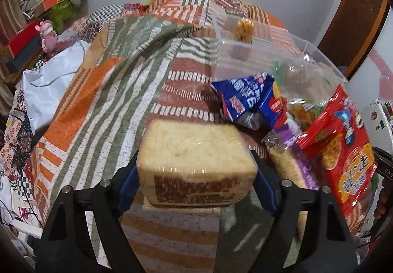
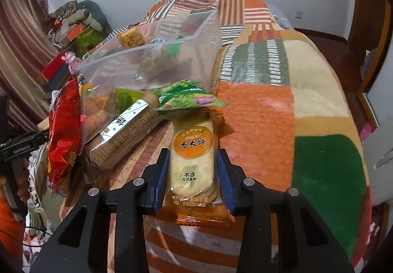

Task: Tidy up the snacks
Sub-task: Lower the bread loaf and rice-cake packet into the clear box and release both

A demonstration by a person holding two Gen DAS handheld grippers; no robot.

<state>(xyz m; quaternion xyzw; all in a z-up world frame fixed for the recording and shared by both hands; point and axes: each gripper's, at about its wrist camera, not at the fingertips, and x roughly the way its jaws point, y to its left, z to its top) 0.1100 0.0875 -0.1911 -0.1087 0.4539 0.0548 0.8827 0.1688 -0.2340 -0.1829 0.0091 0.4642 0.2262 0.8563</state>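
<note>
In the left wrist view my left gripper [image 1: 196, 170] is shut on a clear-wrapped block of pale sponge bread [image 1: 196, 145], a blue pad against each side, just above the patchwork blanket. In the right wrist view my right gripper [image 2: 192, 157] is shut on an orange rice cracker packet [image 2: 191, 162], which lies lengthwise between the pads. A clear plastic box [image 2: 147, 61] stands behind the snack pile; it holds a yellow puffed snack [image 2: 130, 38] and other wrapped items. The same box [image 1: 270, 37] is at the right in the left wrist view.
A blue packet [image 1: 248, 98], a purple-wrapped bar [image 1: 289, 160] and a red noodle pack [image 1: 343, 145] lie right of the bread. A green packet [image 2: 189, 96] and a grain bar [image 2: 122, 135] lie near the cracker. Boxes and clutter [image 1: 49, 7] fill the far left.
</note>
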